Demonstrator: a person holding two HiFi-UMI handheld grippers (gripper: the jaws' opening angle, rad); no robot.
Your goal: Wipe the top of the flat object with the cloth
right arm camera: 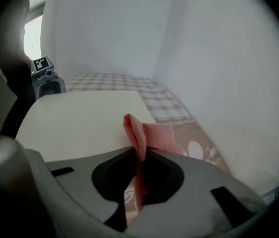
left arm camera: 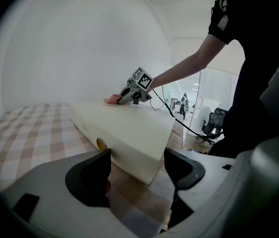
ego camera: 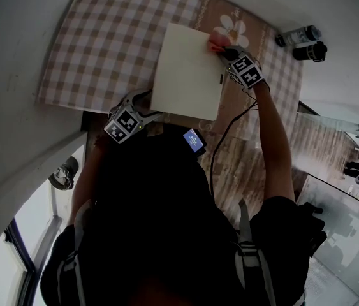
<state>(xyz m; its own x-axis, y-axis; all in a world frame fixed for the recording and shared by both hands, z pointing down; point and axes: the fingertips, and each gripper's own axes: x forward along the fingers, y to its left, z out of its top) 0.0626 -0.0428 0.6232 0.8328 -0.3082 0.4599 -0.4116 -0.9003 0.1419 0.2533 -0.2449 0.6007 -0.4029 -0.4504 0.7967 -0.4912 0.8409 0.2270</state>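
The person's dark torso (ego camera: 147, 222) fills the near half of the head view and hides whatever lies beneath it. One small blue-lit device (ego camera: 194, 141) sits at the chest, too small to read. Next comes the left gripper (ego camera: 148, 107), its jaws wide apart astride the near corner of the one flat cream box (ego camera: 185, 69). Both tips lie close against the box's sides, but whether they press on it cannot be told. One round yellow sticker (left arm camera: 101, 143) shows on the box's side, half covered by a jaw. The box lies on a checked cover (ego camera: 102, 43), whose brown strip bears one daisy print (ego camera: 233, 25), partly hidden. At the box's far right corner the right gripper (ego camera: 222, 48) is closed tight on one pink cloth (right arm camera: 151, 135), which folds upright between the jaws and rests on the box top. One cable (ego camera: 230, 126) trails from this gripper. Beyond stand two dark cylinders (ego camera: 299, 36), too small to identify.
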